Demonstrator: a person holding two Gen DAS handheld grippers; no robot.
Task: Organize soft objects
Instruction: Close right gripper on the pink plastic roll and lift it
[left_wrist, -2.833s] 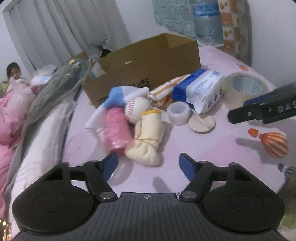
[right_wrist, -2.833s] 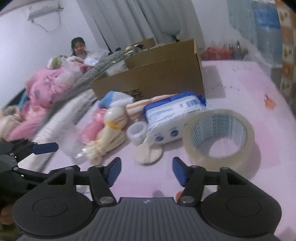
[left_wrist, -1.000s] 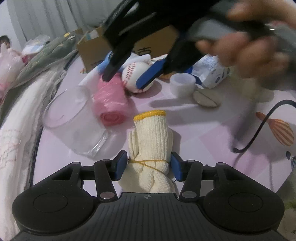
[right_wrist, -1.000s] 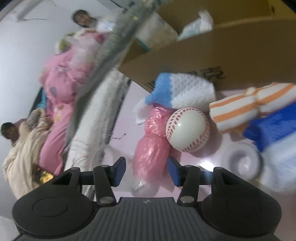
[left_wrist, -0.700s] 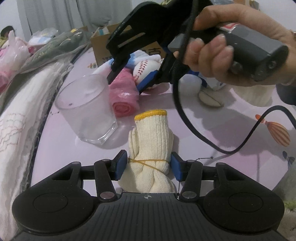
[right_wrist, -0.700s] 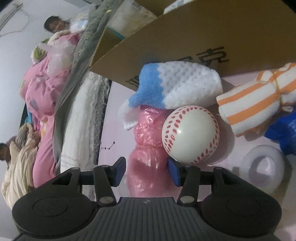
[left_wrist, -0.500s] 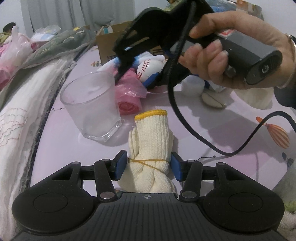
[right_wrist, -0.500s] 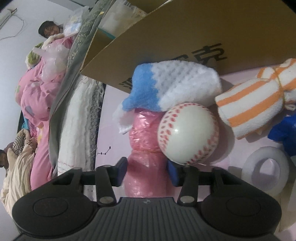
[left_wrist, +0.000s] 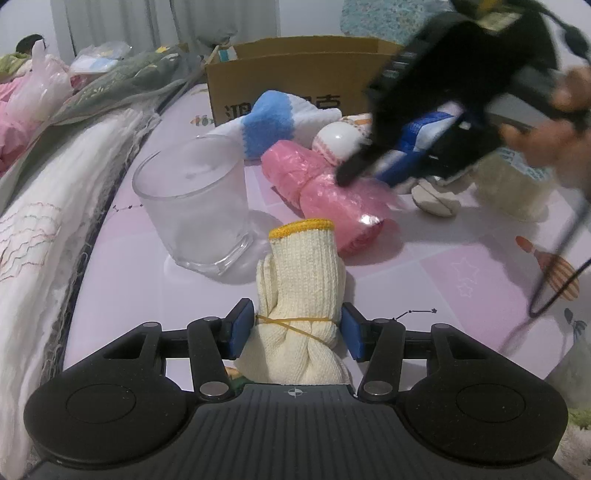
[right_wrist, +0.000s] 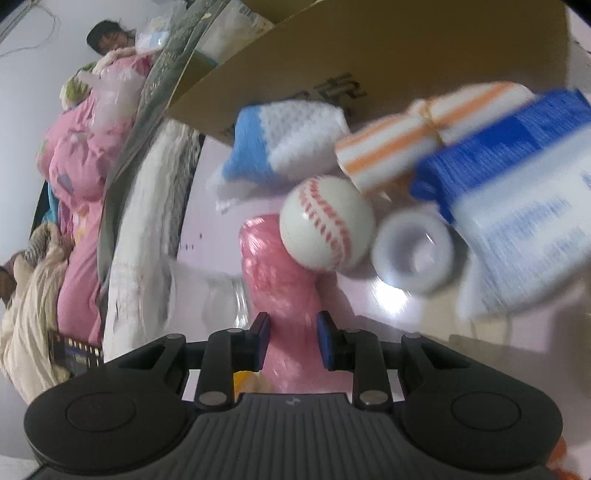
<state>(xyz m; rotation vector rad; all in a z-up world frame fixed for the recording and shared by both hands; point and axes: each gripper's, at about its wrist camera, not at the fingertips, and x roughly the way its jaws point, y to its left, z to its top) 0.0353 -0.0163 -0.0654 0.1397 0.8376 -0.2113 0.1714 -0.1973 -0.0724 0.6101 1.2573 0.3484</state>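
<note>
Your left gripper (left_wrist: 298, 334) is clamped on the bundle of cream gloves (left_wrist: 301, 291), its blue pads pressed against both sides at the rubber band. The bundle stands upright just in front of the glass (left_wrist: 194, 205), to its right. Your right gripper (right_wrist: 292, 345) is squeezed onto the near end of the pink plastic roll (right_wrist: 286, 284), which lies right of the glass. The baseball (right_wrist: 327, 223) touches the roll's far end. Behind the glass sit the blue-and-white cloth (left_wrist: 275, 123) and the cardboard box (left_wrist: 295, 79).
</note>
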